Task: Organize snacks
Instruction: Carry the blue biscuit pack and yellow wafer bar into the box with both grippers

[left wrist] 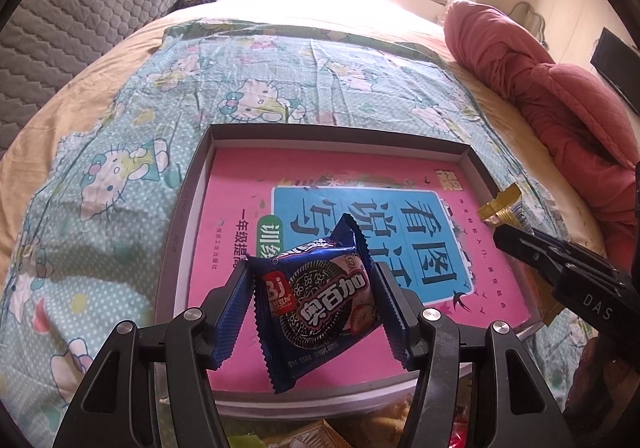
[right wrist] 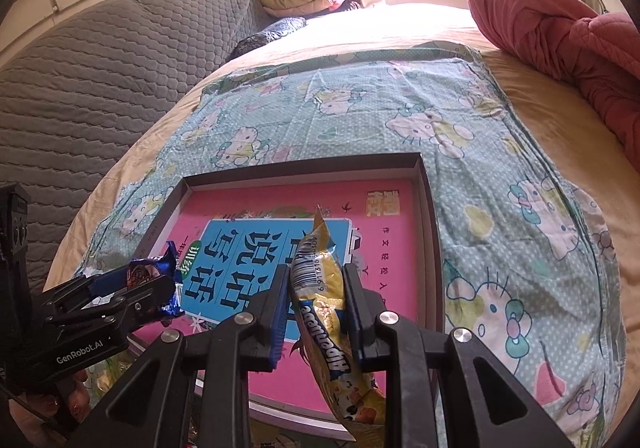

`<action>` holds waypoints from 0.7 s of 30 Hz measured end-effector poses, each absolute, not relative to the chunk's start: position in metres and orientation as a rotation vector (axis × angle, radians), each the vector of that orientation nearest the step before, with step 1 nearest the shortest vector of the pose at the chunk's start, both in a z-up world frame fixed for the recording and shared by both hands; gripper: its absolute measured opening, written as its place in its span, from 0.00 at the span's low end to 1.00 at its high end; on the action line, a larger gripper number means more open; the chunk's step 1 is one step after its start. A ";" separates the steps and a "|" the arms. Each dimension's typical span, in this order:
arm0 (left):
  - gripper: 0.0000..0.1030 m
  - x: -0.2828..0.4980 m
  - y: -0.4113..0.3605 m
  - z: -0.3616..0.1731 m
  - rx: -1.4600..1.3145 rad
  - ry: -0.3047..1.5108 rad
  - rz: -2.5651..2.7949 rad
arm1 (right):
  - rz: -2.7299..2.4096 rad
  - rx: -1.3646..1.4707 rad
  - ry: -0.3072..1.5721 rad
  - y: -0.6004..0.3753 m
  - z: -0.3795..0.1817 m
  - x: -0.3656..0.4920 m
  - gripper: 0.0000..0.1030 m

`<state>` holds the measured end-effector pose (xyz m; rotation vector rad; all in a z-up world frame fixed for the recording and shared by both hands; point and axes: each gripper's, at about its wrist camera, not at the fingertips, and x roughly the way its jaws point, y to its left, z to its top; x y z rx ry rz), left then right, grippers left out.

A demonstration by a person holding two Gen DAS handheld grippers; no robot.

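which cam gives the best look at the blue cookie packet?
Left wrist. The blue cookie packet sits front and centre between the left gripper fingers, its printed face toward the lens, over the pink book. The right wrist view shows the packet only small and side-on at the left edge, partly hidden by those fingers.

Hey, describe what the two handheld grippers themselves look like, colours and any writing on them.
Both are black plastic. The left gripper and right gripper have angular fingers with silver pivot bolts and ribbed blue pads. Seen from the side, one body reads "GenRobot.AI" in white, the other shows "DAS".
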<state>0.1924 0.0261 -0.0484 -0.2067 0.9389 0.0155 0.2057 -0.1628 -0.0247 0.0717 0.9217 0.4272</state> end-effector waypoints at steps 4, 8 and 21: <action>0.61 0.196 0.025 -0.053 -0.208 0.949 0.018 | 0.424 0.075 0.941 -0.162 -0.031 0.208 0.25; 0.61 0.198 0.026 -0.057 -0.211 0.959 0.020 | 0.423 0.071 0.958 -0.160 -0.036 0.210 0.26; 0.61 0.199 0.029 -0.062 -0.222 0.979 0.028 | 0.416 0.047 0.984 -0.156 -0.041 0.207 0.26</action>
